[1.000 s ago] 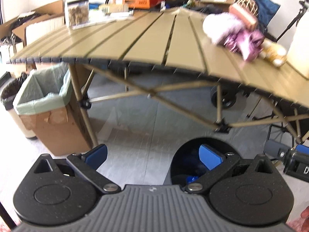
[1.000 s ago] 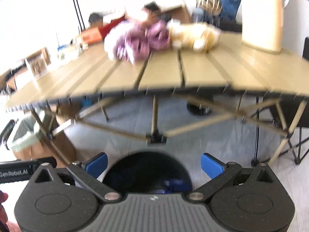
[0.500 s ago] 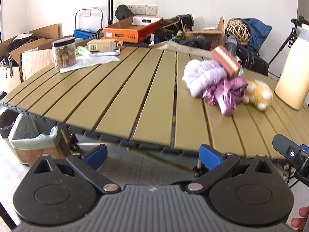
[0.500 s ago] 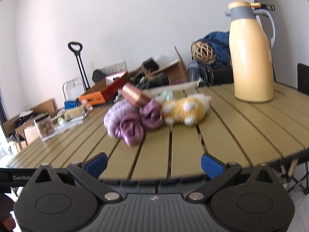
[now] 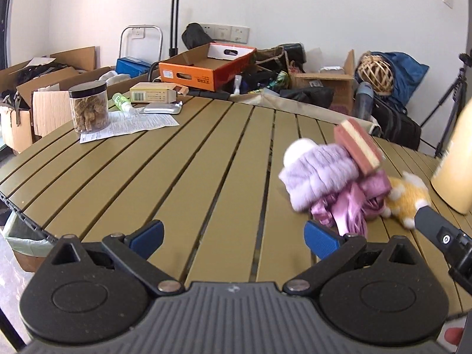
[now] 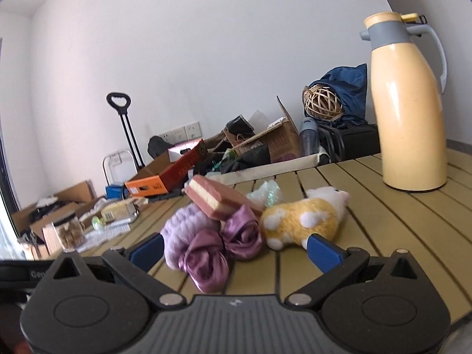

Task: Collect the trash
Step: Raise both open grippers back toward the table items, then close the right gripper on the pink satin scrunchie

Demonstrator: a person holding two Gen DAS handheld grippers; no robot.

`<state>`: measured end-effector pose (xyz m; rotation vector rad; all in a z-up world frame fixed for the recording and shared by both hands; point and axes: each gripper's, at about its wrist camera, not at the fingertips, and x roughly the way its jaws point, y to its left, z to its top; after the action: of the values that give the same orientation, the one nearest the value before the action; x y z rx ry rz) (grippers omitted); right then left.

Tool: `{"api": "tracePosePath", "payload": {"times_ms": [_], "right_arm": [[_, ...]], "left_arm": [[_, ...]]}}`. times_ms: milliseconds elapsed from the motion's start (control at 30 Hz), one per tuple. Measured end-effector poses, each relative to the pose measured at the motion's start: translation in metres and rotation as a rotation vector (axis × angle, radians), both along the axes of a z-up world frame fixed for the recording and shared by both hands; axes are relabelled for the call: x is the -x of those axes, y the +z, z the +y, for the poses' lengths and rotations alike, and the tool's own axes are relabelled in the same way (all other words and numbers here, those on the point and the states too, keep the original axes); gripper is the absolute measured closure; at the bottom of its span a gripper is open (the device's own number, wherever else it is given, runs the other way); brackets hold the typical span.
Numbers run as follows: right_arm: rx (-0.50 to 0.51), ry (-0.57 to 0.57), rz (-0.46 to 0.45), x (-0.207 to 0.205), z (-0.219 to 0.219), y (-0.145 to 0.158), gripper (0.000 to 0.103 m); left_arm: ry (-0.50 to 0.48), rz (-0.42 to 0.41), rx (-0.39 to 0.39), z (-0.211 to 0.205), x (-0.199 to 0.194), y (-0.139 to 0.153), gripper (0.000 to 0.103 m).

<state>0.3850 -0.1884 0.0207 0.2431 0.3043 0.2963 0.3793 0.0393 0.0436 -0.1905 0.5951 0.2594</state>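
A pile sits on the slatted olive table: a lilac fluffy hat, purple satin cloth, a pink sponge block on top, and a yellow plush toy. In the right wrist view the same satin cloth, sponge block, plush toy and a crumpled clear wrapper lie just ahead. My left gripper is open and empty over the table's near edge. My right gripper is open and empty, close in front of the pile.
A yellow thermos stands at the right. A jar of snacks, a paper sheet, a small box and a foil pack lie at the far left. A lined bin stands below the left edge. Boxes and bags crowd behind.
Both grippers have risen from below the table's edge, over a black bin, to above the tabletop and moved closer to the pile. Both stayed open.
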Motion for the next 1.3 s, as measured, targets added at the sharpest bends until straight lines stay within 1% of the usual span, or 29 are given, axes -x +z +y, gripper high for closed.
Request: {"api": "tracePosePath", "payload": {"times_ms": [67, 167, 367, 600, 767, 867, 967, 1067, 1200, 1300], "right_arm": [[0.0, -0.004, 0.002, -0.011, 0.007, 0.0, 0.0], [0.005, 0.011, 0.068, -0.036, 0.018, 0.0, 0.0], [0.113, 0.004, 0.196, -0.081, 0.042, -0.005, 0.0], [0.139, -0.002, 0.257, -0.102, 0.059, -0.014, 0.0], [0.185, -0.005, 0.311, -0.115, 0.073, -0.021, 0.0], [0.178, 0.005, 0.348, -0.12, 0.078, -0.025, 0.0], [0.172, 0.022, 0.356, -0.122, 0.081, -0.027, 0.0], [0.198, 0.035, 0.352, -0.122, 0.088, -0.028, 0.0], [0.258, 0.015, 0.348, -0.123, 0.099, -0.029, 0.0], [0.274, 0.009, 0.34, -0.122, 0.102, -0.03, 0.0]], "left_arm": [[0.008, 0.005, 0.009, 0.004, -0.008, -0.002, 0.0], [0.011, 0.015, 0.013, 0.009, -0.019, -0.005, 0.0], [0.012, 0.022, 0.008, 0.02, -0.039, -0.005, 0.0], [0.001, 0.029, 0.005, 0.028, -0.058, -0.005, 0.0], [0.008, 0.038, 0.01, 0.034, -0.064, -0.008, 0.0], [0.018, 0.047, 0.017, 0.039, -0.064, -0.01, 0.0], [0.022, 0.051, 0.016, 0.042, -0.062, -0.012, 0.0], [0.022, 0.052, 0.01, 0.044, -0.058, -0.012, 0.0], [0.024, 0.053, 0.006, 0.045, -0.054, -0.013, 0.0], [0.024, 0.06, 0.001, 0.046, -0.054, -0.015, 0.0]]}}
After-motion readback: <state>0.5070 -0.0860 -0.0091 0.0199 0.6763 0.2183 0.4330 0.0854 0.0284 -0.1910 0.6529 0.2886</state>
